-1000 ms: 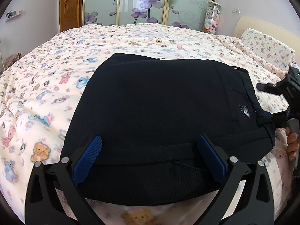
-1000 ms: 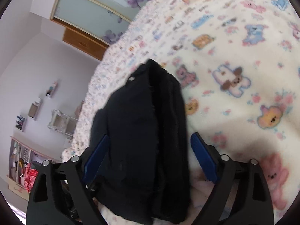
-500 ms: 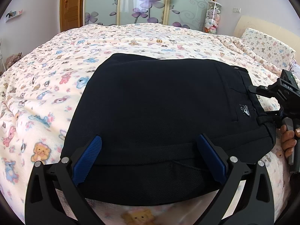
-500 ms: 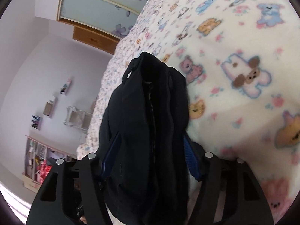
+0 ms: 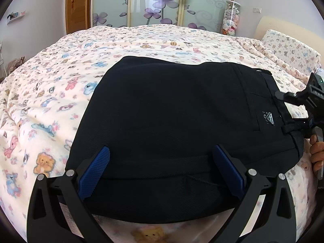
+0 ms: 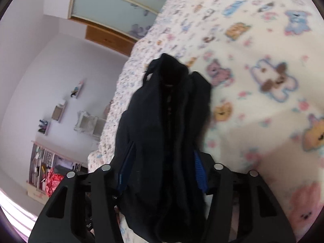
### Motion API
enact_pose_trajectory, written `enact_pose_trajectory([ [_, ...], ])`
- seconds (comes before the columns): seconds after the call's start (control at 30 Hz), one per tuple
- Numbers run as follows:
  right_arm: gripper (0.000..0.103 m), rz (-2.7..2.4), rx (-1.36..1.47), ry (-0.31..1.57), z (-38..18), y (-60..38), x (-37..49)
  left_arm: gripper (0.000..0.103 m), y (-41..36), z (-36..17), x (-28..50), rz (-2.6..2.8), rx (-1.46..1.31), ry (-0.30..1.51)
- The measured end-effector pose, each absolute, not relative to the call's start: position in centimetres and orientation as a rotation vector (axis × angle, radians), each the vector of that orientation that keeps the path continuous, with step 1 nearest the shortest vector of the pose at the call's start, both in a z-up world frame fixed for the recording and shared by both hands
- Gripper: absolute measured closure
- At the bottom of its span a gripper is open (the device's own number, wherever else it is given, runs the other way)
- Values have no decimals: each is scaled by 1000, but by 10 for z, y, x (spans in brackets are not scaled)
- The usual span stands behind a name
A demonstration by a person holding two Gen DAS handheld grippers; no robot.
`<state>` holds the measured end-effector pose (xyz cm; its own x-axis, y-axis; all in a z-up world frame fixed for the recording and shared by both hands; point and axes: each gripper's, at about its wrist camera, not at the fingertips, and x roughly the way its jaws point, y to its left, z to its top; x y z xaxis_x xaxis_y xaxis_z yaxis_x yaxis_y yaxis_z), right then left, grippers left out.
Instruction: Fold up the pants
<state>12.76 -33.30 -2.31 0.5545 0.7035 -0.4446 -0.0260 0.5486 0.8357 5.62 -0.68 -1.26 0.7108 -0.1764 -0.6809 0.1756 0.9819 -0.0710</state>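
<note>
The black pants (image 5: 178, 117) lie folded into a thick stack on the bed. My left gripper (image 5: 162, 170) is open, its blue pads resting on top of the near edge of the stack. My right gripper (image 6: 162, 172) is shut on the waistband end of the pants (image 6: 168, 133), with several layers bunched between its blue pads. That gripper also shows in the left wrist view (image 5: 299, 109) at the right edge of the stack, with the person's fingers below it.
The bed (image 5: 60, 85) is covered with a cream blanket printed with bears. A pillow (image 5: 289, 46) and headboard are at the far right. Sliding wardrobe doors (image 5: 162, 2) with purple flowers stand behind the bed. Shelves and clutter (image 6: 46, 174) line the wall.
My right gripper has closed from wide open onto the waistband end of the pants. My left gripper has stayed still and open.
</note>
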Motion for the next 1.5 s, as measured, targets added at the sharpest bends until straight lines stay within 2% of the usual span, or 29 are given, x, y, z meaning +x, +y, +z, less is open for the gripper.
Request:
enact_pose_trajectory([
  [0.23, 50, 533, 919, 901, -34, -337, 125, 2, -7, -13, 56, -193, 1, 755],
  [0.3, 60, 571, 933, 890, -38, -337, 123, 2, -7, -13, 56, -193, 1, 755],
  [0.4, 68, 602, 945, 849, -32, -335, 120, 2, -6, -13, 56, -194, 0, 755],
  [0.63, 70, 683, 908, 740, -8, -321, 114, 2, -6, -14, 57, -181, -6, 765],
  [1.0, 70, 703, 889, 710, -6, -317, 119, 2, 1, -9, 56, -194, -29, 779],
  [1.17, 70, 697, 915, 726, -10, -317, 122, 2, 46, 27, 62, -292, -251, 746],
  [1.27, 70, 700, 920, 728, -13, -319, 122, 2, 86, 45, 93, -348, -360, 782],
  [1.5, 70, 699, 943, 738, -22, -324, 123, 11, 140, 18, 167, -503, -651, 997],
])
